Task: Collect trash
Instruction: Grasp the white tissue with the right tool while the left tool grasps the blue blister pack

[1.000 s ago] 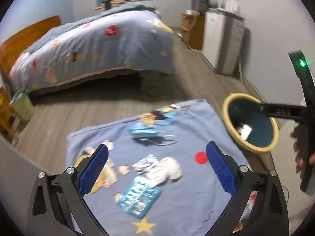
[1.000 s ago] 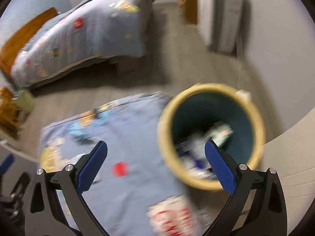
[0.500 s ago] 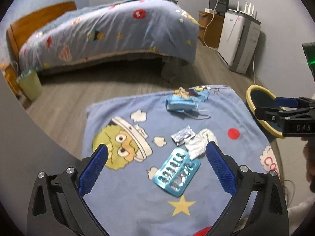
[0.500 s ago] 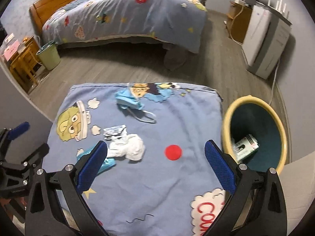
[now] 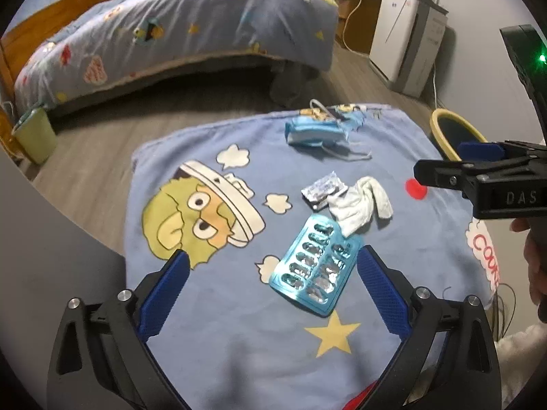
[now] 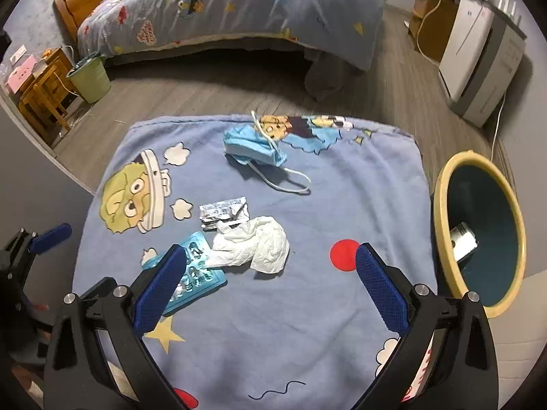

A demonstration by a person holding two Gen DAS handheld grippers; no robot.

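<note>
Trash lies on a blue cartoon blanket [image 5: 218, 307] [image 6: 359, 177]: a blue blister pack [image 5: 316, 268] [image 6: 200, 273], a crumpled white tissue [image 5: 359, 205] [image 6: 259, 242], a silver foil wrapper [image 5: 323, 189] [image 6: 222, 213] and a blue face mask [image 5: 314, 133] [image 6: 253, 147]. A yellow-rimmed bin [image 5: 448, 126] [image 6: 478, 232] stands at the blanket's right edge with a small packet inside. My left gripper [image 5: 271, 294] is open just above the blister pack's near side. My right gripper [image 6: 270, 283] is open above the tissue, and also shows at the right in the left wrist view [image 5: 478, 164].
A bed [image 5: 177, 30] [image 6: 239, 7] with a blue patterned cover stands beyond the blanket across a wooden floor. A green bin [image 5: 34, 133] [image 6: 90, 78] sits at its left foot, a white appliance [image 5: 407, 41] [image 6: 478, 51] against the right wall.
Both grippers have swung left from the yellow bin toward the trash on the blanket and lowered closer to it. The right one moved from above the bin to over the tissue.
</note>
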